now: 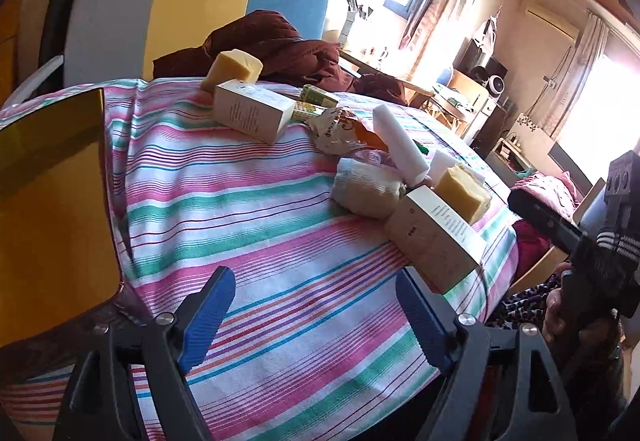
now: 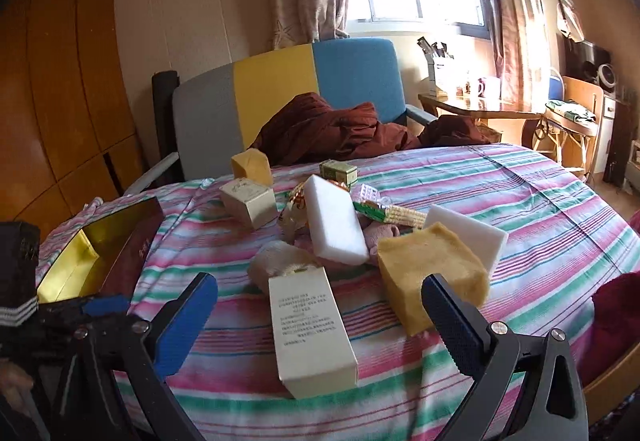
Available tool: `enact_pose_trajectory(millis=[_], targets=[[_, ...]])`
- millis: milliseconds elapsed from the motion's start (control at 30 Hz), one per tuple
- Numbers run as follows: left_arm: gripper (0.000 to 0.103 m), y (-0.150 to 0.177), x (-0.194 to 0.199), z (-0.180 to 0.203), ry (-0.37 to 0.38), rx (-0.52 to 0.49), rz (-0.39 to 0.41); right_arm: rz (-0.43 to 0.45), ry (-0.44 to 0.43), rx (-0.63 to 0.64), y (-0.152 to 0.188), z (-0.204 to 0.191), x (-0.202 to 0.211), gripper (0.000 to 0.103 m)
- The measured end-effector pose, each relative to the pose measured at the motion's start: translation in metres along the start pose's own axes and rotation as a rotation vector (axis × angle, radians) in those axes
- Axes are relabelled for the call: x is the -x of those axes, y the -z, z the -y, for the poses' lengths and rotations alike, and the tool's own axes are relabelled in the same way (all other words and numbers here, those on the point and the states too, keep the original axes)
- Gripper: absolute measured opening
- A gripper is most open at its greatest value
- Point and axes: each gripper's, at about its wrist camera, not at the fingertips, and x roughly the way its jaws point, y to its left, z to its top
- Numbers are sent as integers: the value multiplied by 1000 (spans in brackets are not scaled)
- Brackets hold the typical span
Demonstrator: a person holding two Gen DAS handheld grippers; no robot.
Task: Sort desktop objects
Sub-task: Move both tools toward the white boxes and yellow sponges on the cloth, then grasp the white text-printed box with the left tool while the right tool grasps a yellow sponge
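My right claw (image 2: pixel 320 325) is wide and holds nothing; the cream carton (image 2: pixel 310 333) lies between its fingers on the striped desk (image 2: pixel 540 241), a yellow sponge (image 2: pixel 430 281) just beside. My left claw (image 1: pixel 316 321) is wide too, near the gold-lined box (image 1: pixel 52 201).

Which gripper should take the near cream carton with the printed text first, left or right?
Right. The right gripper is open with the cream carton lying directly between its fingers. The left gripper, also open, faces bare striped cloth; the carton sits off to its right.
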Motion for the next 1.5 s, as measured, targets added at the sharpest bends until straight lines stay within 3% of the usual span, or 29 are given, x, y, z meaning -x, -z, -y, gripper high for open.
enact_pose_trajectory(millis=[200, 467, 667, 867, 1000, 1200, 1500], targets=[[84, -10, -11, 23, 78, -65, -54, -100, -120, 6, 25, 10, 2, 103], [84, -30, -32, 60, 171, -109, -124, -162, -191, 9, 48, 14, -15, 103], [84, -26, -28, 33, 110, -53, -134, -168, -263, -38, 49, 11, -35, 103], [84, -27, -11, 9, 75, -9, -105, -203, -467, -30, 53, -21, -34, 103], [85, -30, -17, 32, 90, -65, -116, -201, -373, -3, 53, -15, -26, 103], [85, -29, -37, 84, 97, -188, -138, -155, -128, 5, 54, 18, -12, 103], [85, -22, -77, 112, 41, -226, -216, -131, 42, 51, 69, 29, -14, 103]])
